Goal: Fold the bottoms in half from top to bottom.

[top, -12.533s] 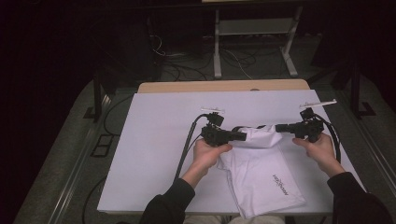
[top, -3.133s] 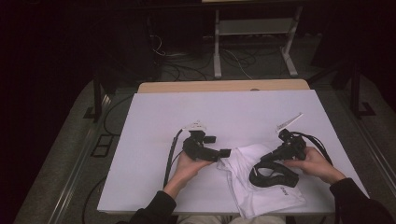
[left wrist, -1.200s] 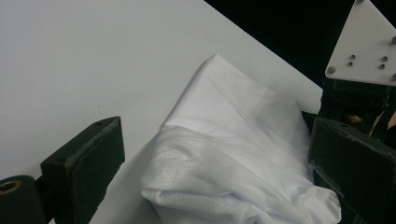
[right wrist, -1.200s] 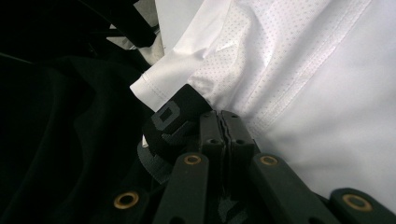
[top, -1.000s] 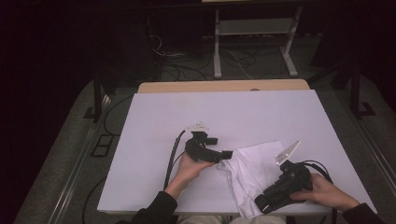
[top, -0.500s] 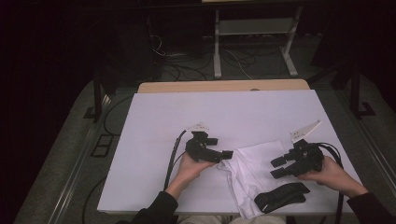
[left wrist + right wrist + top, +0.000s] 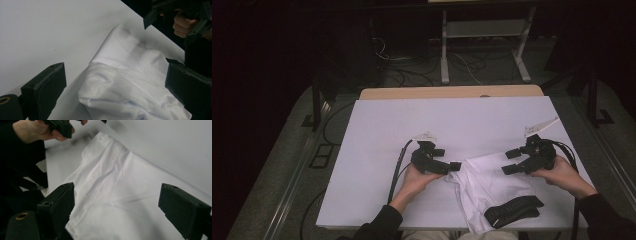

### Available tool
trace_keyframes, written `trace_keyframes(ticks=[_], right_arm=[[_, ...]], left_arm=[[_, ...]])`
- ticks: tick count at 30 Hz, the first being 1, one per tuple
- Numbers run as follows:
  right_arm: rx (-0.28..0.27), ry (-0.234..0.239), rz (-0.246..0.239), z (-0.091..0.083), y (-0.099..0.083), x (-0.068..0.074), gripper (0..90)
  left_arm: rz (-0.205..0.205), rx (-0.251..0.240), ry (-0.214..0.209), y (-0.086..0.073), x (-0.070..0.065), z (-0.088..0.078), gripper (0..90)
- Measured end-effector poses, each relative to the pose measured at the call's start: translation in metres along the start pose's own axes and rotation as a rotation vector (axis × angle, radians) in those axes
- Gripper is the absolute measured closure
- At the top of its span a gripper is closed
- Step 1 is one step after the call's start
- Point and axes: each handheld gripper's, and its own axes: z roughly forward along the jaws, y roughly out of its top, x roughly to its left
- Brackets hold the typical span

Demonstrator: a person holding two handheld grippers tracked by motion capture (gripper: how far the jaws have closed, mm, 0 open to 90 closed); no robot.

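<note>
White table (image 7: 452, 120), crumpled white garment (image 7: 492, 187) with black waistband (image 7: 513, 210) at its near edge

L gripper (image 7: 115, 100): two black fingers (image 7: 45, 87) rise from the bottom, standing wide apart, w/ a rumpled white garment (image 7: 130, 82) lying between them on the white surface (image 7: 45, 32) and neither finger pressing on it. Garment's near fold is dotted mesh fabric, bunched up; smoother cloth runs on behind it to a corner toward the surface's far edge. Top right, a hand (image 7: 183, 21) holds the R gripper (image 7: 172, 15) above that edge, its black fingers apart.
</note>
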Motion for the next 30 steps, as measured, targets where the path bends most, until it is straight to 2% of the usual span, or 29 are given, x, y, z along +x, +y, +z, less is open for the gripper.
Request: trace_keyframes(ticks=[10, 18, 24, 26, 30], right_arm=[[-0.042, -0.066, 0.067, -0.002, -0.006, -0.031, 13.0], [-0.044, -0.098, 0.087, -0.004, -0.007, -0.046, 13.2], [-0.045, -0.124, 0.108, -0.004, -0.009, -0.058, 13.5], [-0.037, -0.136, 0.116, -0.002, -0.009, -0.062, 13.8], [-0.024, -0.147, 0.137, 0.001, -0.011, -0.071, 15.5]], left_arm=[[-0.038, 0.018, 0.001, -0.001, 0.005, 0.005, 2.9], [-0.059, 0.035, 0.004, -0.003, 0.007, 0.01, 3.0], [-0.076, 0.037, 0.01, -0.006, 0.009, 0.011, 6.6], [-0.088, 0.036, 0.001, -0.007, 0.01, 0.012, 12.2], [-0.097, 0.055, 0.003, -0.008, 0.011, 0.013, 14.4]])
